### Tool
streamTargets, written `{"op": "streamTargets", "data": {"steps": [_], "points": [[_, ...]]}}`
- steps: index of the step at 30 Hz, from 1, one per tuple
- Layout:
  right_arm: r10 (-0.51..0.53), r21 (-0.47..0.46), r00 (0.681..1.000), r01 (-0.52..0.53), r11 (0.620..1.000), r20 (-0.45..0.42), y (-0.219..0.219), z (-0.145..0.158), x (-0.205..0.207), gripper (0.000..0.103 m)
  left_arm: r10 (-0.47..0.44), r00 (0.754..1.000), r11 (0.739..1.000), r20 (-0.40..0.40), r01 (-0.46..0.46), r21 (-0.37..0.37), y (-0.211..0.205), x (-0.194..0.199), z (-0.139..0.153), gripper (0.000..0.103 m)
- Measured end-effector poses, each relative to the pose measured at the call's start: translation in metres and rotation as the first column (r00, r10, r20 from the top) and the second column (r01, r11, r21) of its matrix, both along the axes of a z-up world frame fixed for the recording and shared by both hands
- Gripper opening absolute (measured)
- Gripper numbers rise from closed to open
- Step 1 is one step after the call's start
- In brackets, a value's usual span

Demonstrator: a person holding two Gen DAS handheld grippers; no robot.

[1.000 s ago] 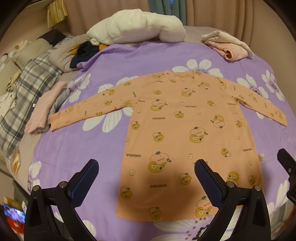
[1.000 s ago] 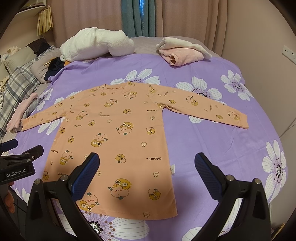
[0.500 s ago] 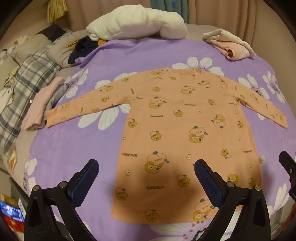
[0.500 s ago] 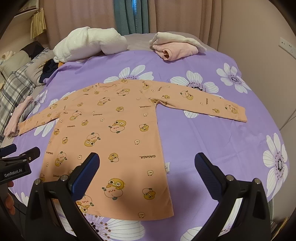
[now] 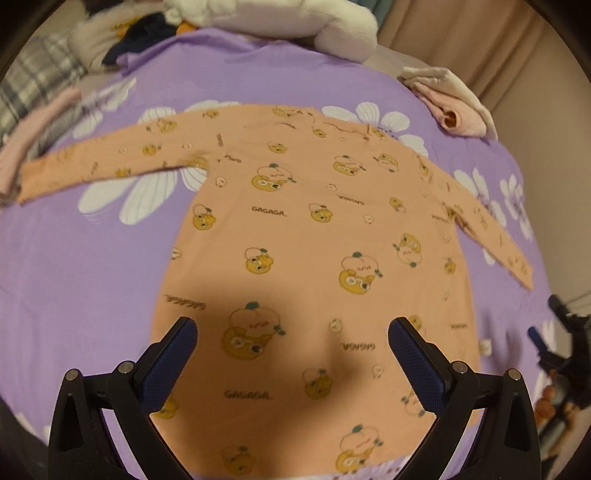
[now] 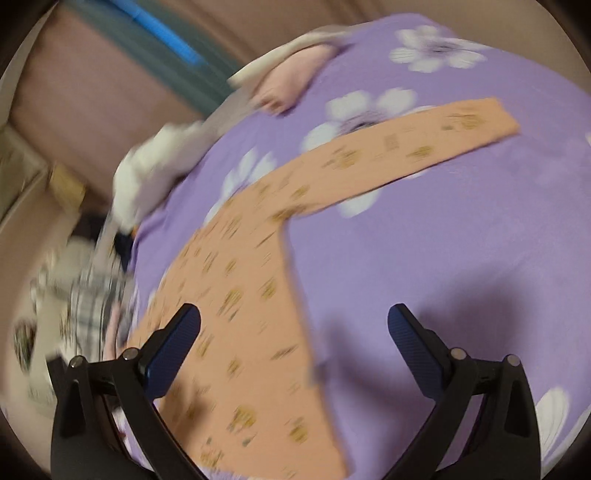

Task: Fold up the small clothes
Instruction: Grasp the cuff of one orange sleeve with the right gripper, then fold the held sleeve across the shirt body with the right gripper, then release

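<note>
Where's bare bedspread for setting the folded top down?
Free: the purple bedspread below the orange top's left sleeve, and below its right sleeve. Crowded: the far edge, with white bedding and folded pink clothes.

Left claw (image 5: 291, 343) now lower and nearer over orange shirt (image 5: 314, 258), hem under spread fingers. Right claw (image 6: 293, 332) swung right and tilted, view blurred, now facing shirt's right sleeve (image 6: 424, 144).
</note>
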State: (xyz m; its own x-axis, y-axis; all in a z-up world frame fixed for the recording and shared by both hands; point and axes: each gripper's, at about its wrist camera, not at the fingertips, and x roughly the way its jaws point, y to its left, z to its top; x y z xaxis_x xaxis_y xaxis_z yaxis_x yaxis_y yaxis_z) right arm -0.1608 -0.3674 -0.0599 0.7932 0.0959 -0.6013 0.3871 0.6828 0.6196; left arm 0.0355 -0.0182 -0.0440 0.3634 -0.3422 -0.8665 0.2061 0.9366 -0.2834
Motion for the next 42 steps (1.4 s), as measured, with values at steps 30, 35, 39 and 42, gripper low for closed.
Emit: {"op": "streamTargets", "data": {"steps": [30,35,39,42], "points": [[-0.513,0.350,0.858,0.471,0.809,0.031,-0.222,-0.075,0.031,0.014,0.102,0.988,0.991,-0.119,-0.111,-0.068,-0.002,0.053,-0.027,0.102],[-0.508,0.338,0.861,0.476,0.812,0.006,-0.227,-0.078,0.032,0.006,0.132,0.984,0.989,-0.117,-0.138,-0.051,0.008,0.055,-0.025,0.102],[-0.466,0.225,0.885,0.457,0.860,-0.016,-0.219,-0.056,0.041,0.007,0.163,0.978,0.983,-0.129,-0.172,-0.060,0.020,0.056,-0.025,0.102],[-0.425,0.158,0.905,0.417,0.895,0.019,-0.207,-0.027,0.049,0.007,0.183,0.974,0.979,-0.136,-0.193,-0.067,0.030,0.057,-0.024,0.102]]}}
